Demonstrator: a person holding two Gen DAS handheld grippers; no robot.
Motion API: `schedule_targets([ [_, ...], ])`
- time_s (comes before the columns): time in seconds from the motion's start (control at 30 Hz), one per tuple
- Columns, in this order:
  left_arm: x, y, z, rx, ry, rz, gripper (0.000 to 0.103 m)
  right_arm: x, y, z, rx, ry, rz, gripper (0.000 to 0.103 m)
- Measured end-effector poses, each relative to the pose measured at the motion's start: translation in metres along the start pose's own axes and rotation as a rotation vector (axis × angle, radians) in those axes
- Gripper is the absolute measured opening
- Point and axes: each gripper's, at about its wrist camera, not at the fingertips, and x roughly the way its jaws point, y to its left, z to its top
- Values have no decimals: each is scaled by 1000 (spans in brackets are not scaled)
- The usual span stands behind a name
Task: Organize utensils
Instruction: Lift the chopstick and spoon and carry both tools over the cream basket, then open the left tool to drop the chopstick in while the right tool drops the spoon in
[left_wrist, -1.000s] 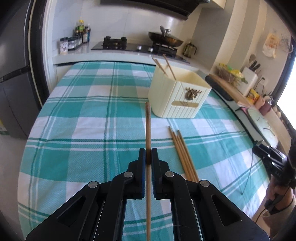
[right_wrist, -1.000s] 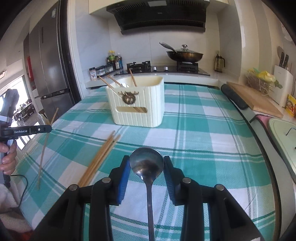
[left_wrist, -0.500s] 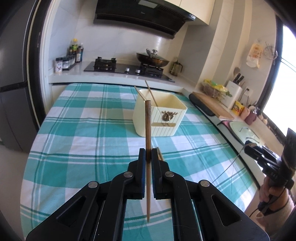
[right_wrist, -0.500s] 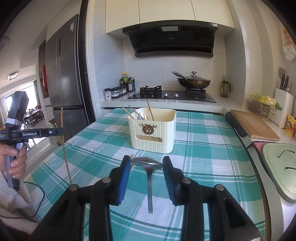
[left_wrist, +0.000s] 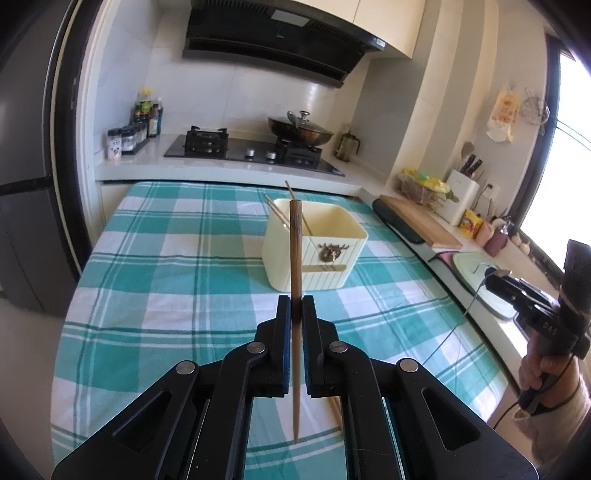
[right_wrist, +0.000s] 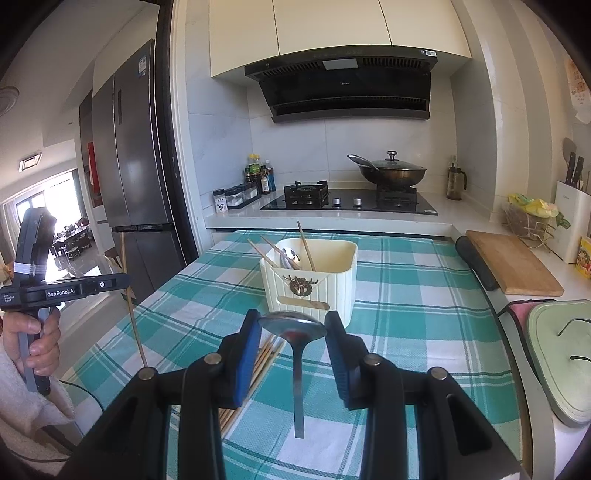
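Observation:
My left gripper (left_wrist: 294, 308) is shut on a brown wooden chopstick (left_wrist: 295, 251), which stands nearly upright above the table. Beyond it sits the cream utensil holder (left_wrist: 334, 254) with chopsticks leaning inside. In the right wrist view my right gripper (right_wrist: 291, 326) is shut on a metal spoon (right_wrist: 295, 332), pads pressing the bowl's sides, handle hanging down. The holder (right_wrist: 314, 280) lies straight ahead and holds a spoon and chopsticks. Several loose chopsticks (right_wrist: 264, 360) lie on the cloth under the left jaw. The left gripper (right_wrist: 62, 291) shows at far left, the right gripper (left_wrist: 535, 314) at far right.
A teal checked tablecloth (left_wrist: 177, 266) covers the table. Behind stand a hob with a wok (right_wrist: 388, 173), spice bottles (right_wrist: 255, 177) and a fridge (right_wrist: 136, 147). To the right are a wooden cutting board (right_wrist: 513, 266) and a green lid (right_wrist: 557, 354).
Both grippers have risen with their utensils. The chopstick and the spoon now hang clear of the cloth, and the holder and loose chopsticks appear lower and farther in both views.

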Motion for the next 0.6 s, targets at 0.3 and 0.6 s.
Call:
schedule_targets([
  [0.3,3,-5,47,9,-22,-60,4,17,-12,36,0,0,26,36],
  [0.6,13,-17,130,22,-154,-59,4,52,-24,88,-13,-23,41,36],
])
